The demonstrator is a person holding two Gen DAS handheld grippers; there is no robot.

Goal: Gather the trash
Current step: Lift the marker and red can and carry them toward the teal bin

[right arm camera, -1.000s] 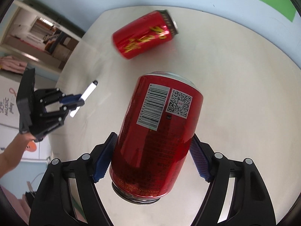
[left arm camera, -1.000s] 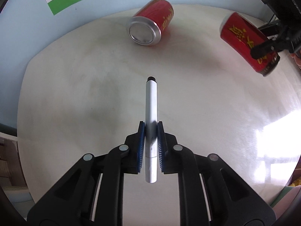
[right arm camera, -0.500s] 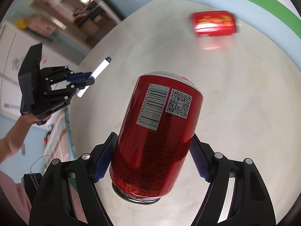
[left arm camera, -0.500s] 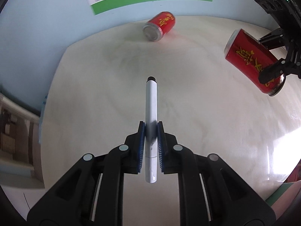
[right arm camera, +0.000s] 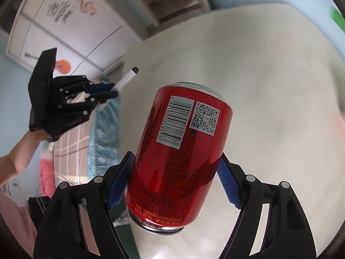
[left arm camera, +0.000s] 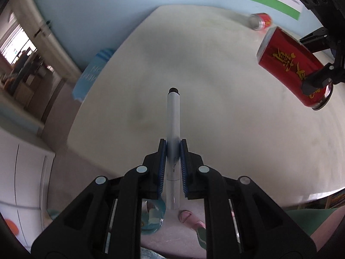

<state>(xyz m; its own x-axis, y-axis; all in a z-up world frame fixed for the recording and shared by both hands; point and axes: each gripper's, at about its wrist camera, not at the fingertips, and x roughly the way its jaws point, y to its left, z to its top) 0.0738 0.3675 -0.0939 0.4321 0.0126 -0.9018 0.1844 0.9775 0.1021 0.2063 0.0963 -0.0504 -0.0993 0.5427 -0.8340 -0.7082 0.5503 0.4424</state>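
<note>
Round pale table (left arm camera: pixel 237 129), left tongs (left arm camera: pixel 173 151) clenched on marker (left arm camera: pixel 173 116), right tongs (right arm camera: pixel 174 181) grasping red can (right arm camera: pixel 181 151)

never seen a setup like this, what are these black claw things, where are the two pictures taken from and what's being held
No robot here: a person carries a handheld two-finger gripper in each hand, each with a fisheye camera looking along its fingers.

In the left wrist view, the left gripper is shut on a white marker. To the right, that same view shows the other gripper with its can.

In the right wrist view, the right gripper is shut on a red can with a barcode. At left you see the left gripper from outside, on the person's arm.

Below both is a pale round table. A second red can lies on its side at the far edge.
</note>
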